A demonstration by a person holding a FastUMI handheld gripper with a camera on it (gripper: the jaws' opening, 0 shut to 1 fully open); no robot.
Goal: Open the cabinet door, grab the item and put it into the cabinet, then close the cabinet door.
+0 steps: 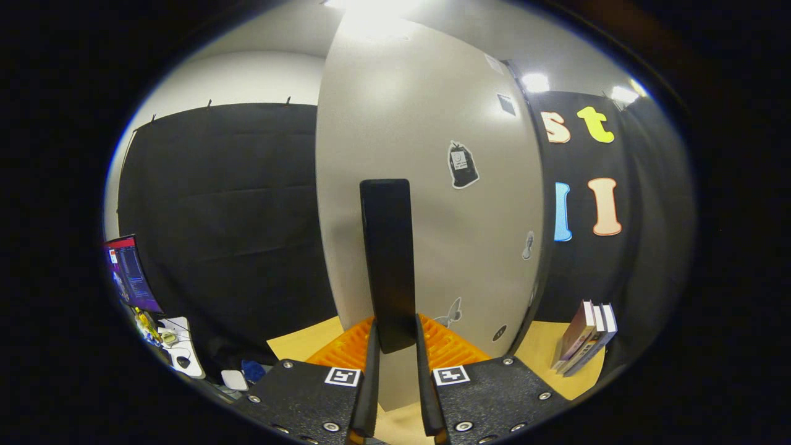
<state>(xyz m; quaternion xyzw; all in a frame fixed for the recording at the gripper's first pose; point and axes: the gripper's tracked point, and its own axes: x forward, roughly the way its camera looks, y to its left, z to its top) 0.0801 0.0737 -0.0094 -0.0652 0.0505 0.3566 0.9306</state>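
Closed with the gripper (395,330) on the handle (386,247) — one finger pressed on each side of its lower end, the bar running straight up beyond the tips. Fixed to the door (371,111), a pale panel with a few stickers (462,164) on its face. Hard to say whether shut or swung partway: free edge set against the black cloth on one side, a dark strip along the other, no sight of the inside.

Judged as the first step, opening, barely begun. Nothing put away yet, going by the books (584,337), probably the item to grab, leaning together on the table (544,346) past the door's right edge, well apart from the fingers. Left to do: swing the door wide, let go of the handle, fetch the books, set them inside, push the door shut.

Nothing in the way of the pull itself. Worth watching the swing, though — if hinged on the right, likely to sweep toward the books and block the reach to them. Off to the left and lower, a lit monitor (130,272) and small desk clutter (179,352), clear of the work. Beyond all that, cloth wall and bright ceiling lights (535,81).
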